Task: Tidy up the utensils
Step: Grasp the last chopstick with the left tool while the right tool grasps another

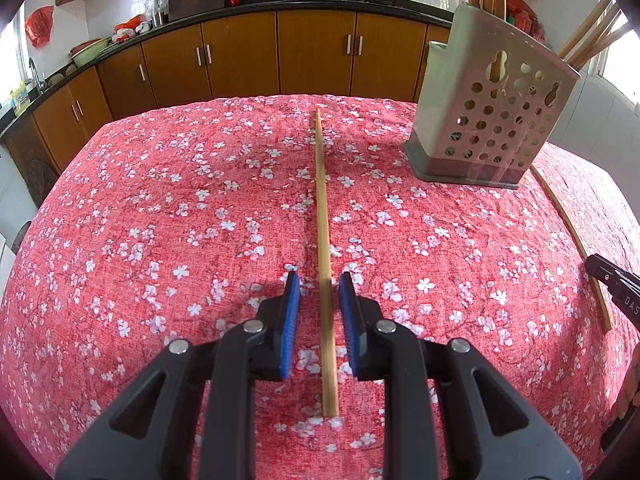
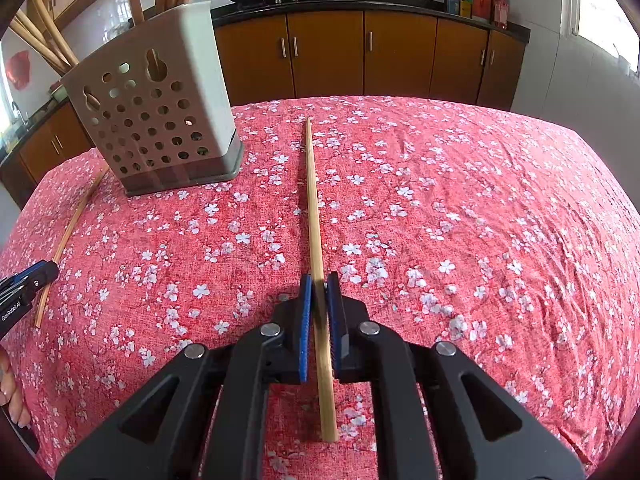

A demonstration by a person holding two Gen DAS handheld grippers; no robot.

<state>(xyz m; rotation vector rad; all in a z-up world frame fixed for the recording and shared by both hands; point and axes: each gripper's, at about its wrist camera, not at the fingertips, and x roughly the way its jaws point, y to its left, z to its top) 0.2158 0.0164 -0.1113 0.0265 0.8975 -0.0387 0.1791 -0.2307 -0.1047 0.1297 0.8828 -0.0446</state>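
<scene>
Left of the holder (image 1: 492,120), one chopstick (image 1: 325,264) lies between the left gripper's (image 1: 319,286) spread fingers, while the right gripper's (image 2: 319,286) fingers pinch another chopstick (image 2: 316,240) on its right.

Our left gripper (image 1: 319,280) and right gripper (image 2: 319,280) look alike: black angular linkage arms with triangular cut-outs, round silver pivot screws, and ribbed blue pads on the fingers (image 1: 291,320). White lettering (partly readable) marks one casing at nine o'clock. Bare fingertips (image 2: 12,400) show nearby.
</scene>
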